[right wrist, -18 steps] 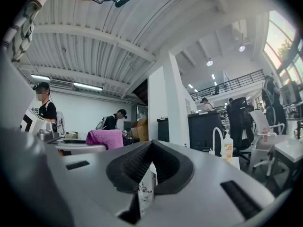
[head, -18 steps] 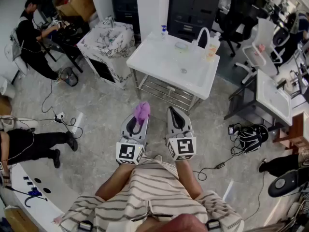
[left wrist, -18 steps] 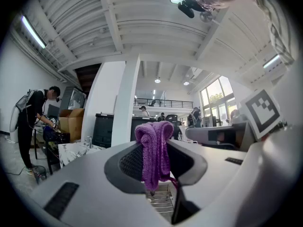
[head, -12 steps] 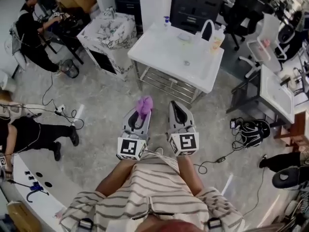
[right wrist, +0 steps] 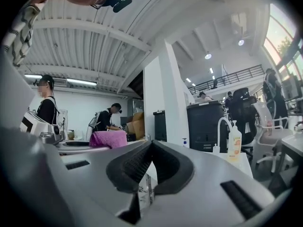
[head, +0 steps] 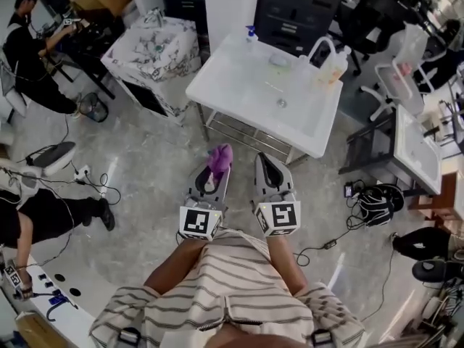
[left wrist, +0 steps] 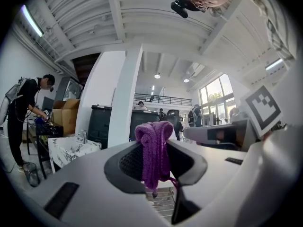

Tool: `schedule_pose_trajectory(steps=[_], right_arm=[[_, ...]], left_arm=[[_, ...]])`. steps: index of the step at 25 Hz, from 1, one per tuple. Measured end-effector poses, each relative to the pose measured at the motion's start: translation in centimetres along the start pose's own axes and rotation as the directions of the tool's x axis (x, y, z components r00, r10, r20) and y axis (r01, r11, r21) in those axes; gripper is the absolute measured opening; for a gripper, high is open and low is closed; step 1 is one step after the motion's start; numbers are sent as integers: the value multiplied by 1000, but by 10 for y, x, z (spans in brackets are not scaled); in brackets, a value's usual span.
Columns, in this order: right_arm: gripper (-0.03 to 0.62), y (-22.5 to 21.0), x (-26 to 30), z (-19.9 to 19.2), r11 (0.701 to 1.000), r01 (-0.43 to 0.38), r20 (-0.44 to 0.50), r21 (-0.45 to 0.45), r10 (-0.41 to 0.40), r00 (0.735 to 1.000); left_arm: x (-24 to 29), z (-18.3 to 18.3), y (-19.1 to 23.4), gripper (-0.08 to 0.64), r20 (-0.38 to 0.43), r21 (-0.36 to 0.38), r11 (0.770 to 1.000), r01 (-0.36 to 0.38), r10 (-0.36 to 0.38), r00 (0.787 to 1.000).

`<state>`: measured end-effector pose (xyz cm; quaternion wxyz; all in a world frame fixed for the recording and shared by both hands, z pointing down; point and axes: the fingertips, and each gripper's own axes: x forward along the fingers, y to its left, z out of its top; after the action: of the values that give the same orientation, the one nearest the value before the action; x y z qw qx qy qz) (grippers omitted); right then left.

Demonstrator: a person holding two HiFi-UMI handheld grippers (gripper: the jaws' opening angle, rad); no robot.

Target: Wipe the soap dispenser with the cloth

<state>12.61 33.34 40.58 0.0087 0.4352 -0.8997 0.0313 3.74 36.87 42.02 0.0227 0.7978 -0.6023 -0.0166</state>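
The left gripper (head: 212,176) is clamped on a purple cloth (head: 220,158). In the left gripper view the cloth is pinched between the jaws, with a bunched knot above them and a loose tail hanging below. The right gripper (head: 265,164) is closed and holds nothing. Both sit in the lower middle of the head view, pointing level. They are well apart from the white sink (head: 239,85) in the upper middle.

The soap dispenser (head: 336,65) is most likely the tall pump bottle with the orange label. It stands at the sink's upper right corner, just beside the curved tap (head: 319,46).

- **Wrong bottle:** a smaller blue-topped bottle (head: 251,33) stands at the sink's upper left corner, so there is some chance of wiping that one instead.
- **Tipping:** the dispenser looks tall and light. A sideways push from the cloth with nothing bracing it could tip it into the basin or slide it off the back edge. The right gripper would have to open first to steady it.
- **Losing the cloth:** only a narrow part is pinched, so dragging it hard round the pump or against the tap could pull it free.
- **Bare jaws on the bottle:** the bunched cloth covers little of the jaws, which may scrape the bottle.
- **Tripping:** cables (head: 326,249) trail on the floor at lower right and could catch a foot on the way over
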Motion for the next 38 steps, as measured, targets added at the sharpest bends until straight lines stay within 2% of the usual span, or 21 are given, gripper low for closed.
schedule_pose_trajectory(steps=[4,11,18,24,32,38], right_arm=[[9,-24,78,14,999,34,21,-8,-34,999],[9,-56,201,50,990,137,3,19,-137,991],[9,-80,276,59,975,223,-23,21,-223,975],[9,-98,317,53,965,261,-52,24,-260,964],[9,-133,357,37,969,245,-79,42,-242,967],[9,-179,392,25,972,228,-92,58,-222,971]], left_arm=[[71,12,54,118,14,-3,999,38,-38,999],[184,48,137,118,-15,-1,987,162,-162,987],[256,54,191,118,-37,-25,972,236,-236,971],[296,45,219,118,-59,-38,965,259,-260,964],[351,28,228,118,-93,-26,966,256,-257,962],[400,12,226,118,-124,-4,971,237,-236,964]])
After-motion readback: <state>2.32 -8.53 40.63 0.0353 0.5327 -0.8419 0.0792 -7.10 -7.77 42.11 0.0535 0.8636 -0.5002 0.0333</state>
